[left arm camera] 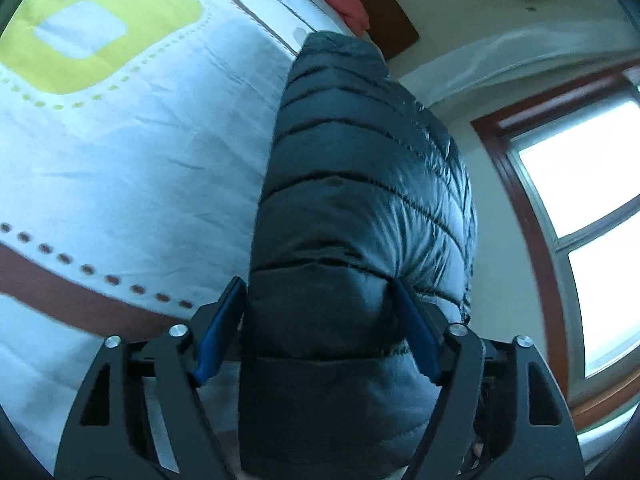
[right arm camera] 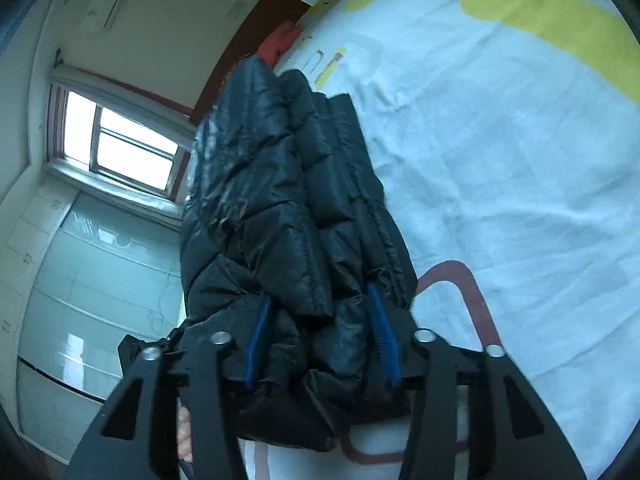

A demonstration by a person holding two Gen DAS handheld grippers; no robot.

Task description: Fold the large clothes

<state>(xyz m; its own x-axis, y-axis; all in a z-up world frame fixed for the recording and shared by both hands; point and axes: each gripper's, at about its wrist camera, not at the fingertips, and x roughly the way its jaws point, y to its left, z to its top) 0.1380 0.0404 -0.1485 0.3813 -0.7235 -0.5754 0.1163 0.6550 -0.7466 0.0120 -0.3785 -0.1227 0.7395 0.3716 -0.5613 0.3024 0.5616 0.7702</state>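
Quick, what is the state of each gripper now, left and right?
Left gripper: closed on the black puffer jacket.
Right gripper: jacket bunched between its fingers; whether they press it cannot be told.

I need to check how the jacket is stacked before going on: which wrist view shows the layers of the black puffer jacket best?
The right wrist view: the black puffer jacket shows several stacked quilted layers side by side between the right gripper pads. The left wrist view shows one broad quilted panel between the left gripper pads, layers hidden.
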